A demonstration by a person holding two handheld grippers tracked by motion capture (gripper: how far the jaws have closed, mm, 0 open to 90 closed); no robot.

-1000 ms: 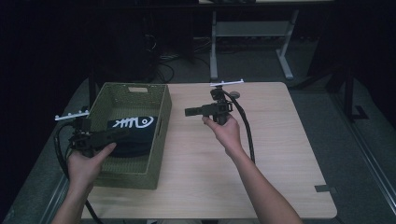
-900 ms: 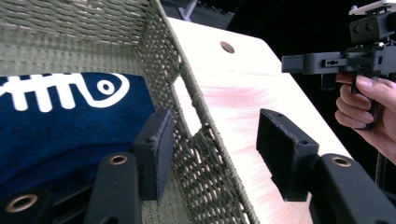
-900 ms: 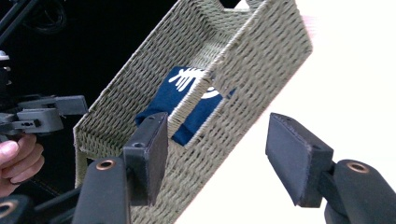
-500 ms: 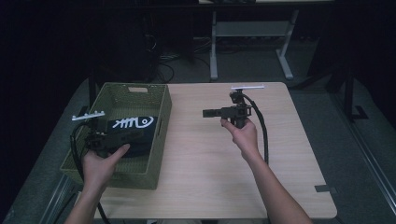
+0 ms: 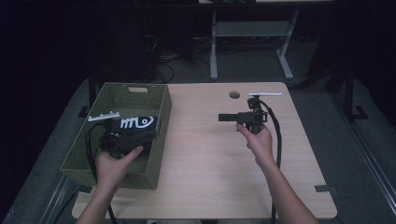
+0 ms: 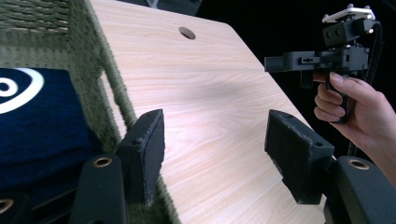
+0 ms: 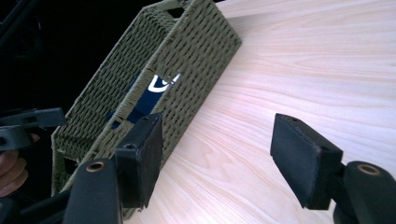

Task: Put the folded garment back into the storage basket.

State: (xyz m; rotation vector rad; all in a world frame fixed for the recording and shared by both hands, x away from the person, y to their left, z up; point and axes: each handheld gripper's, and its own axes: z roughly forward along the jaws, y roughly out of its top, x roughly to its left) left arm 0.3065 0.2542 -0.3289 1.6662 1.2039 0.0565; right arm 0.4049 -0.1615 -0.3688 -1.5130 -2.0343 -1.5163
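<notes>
A green woven basket [image 5: 159, 91] stands at the table's left, and a dark blue cloth with white print [image 5: 135, 123] lies inside it. My left gripper [image 5: 147, 135] hovers over the basket's right wall, open, nothing between its jaws; in the left gripper view [image 6: 215, 144] the cloth [image 6: 32, 121] and the basket wall [image 6: 105, 100] lie to its left. My right gripper [image 5: 224, 117] is held above the table's middle right, pointing left toward the basket, open and empty. In the right gripper view [image 7: 217, 154] the basket [image 7: 187, 60] and a strip of cloth [image 7: 144, 100] lie ahead.
The light wooden table [image 5: 210, 158] has a round cable hole [image 5: 234, 94] near its far edge. Black cables trail from both grippers. Beyond the table stand a white metal frame [image 5: 247, 32] and dark floor with cables.
My left gripper has moved right and toward the near side, from the basket's left part to its right wall. My right gripper has drifted right and slightly nearer. Both stayed open.
</notes>
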